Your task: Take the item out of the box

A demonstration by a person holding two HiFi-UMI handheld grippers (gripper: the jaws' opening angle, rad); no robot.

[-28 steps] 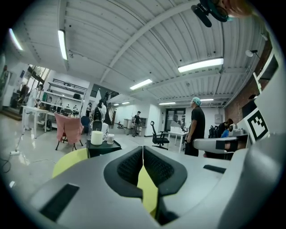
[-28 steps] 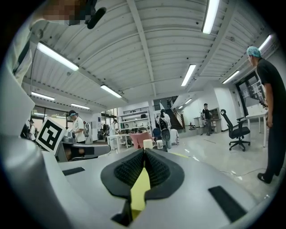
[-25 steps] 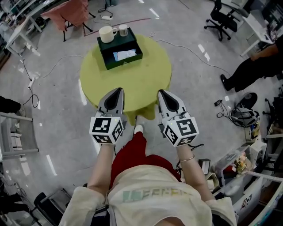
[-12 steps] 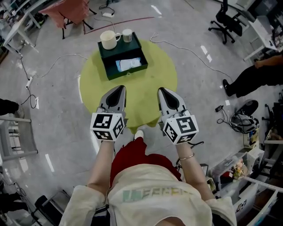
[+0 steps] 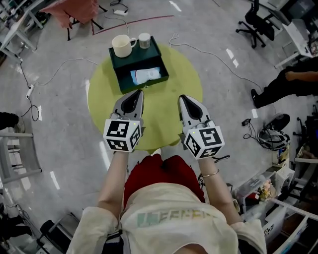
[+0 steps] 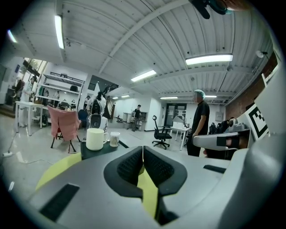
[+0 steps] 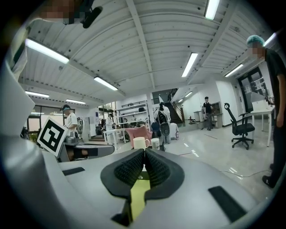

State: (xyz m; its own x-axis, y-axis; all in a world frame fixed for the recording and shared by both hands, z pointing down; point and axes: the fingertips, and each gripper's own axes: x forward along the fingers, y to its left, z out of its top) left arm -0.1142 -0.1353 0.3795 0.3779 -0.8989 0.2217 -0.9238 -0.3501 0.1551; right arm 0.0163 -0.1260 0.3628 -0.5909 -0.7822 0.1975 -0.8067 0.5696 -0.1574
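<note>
A dark green open box (image 5: 120,78) stands on the far side of a round yellow-green table (image 5: 174,79). A flat white and light-blue item (image 5: 147,75) lies inside it. A cream mug (image 5: 121,45) and a small white cup (image 5: 144,39) sit on the box's back part. My left gripper (image 5: 136,95) is shut and empty, its tip just short of the box's near edge. My right gripper (image 5: 185,99) is shut and empty over the table, to the right of the box. The left gripper view shows shut jaws with the mug (image 6: 94,139) and the cup (image 6: 115,138) beyond them.
A person in black (image 5: 293,82) stands at the right, with an office chair (image 5: 254,24) behind. Cables run across the grey floor (image 5: 59,99). A pink-draped chair (image 5: 74,9) stands at the back left. Shelving and clutter line the right edge.
The table and box have drawn nearer in the head view. Both grippers now reach farther over the table, the left one close to the box. Both stay shut.
</note>
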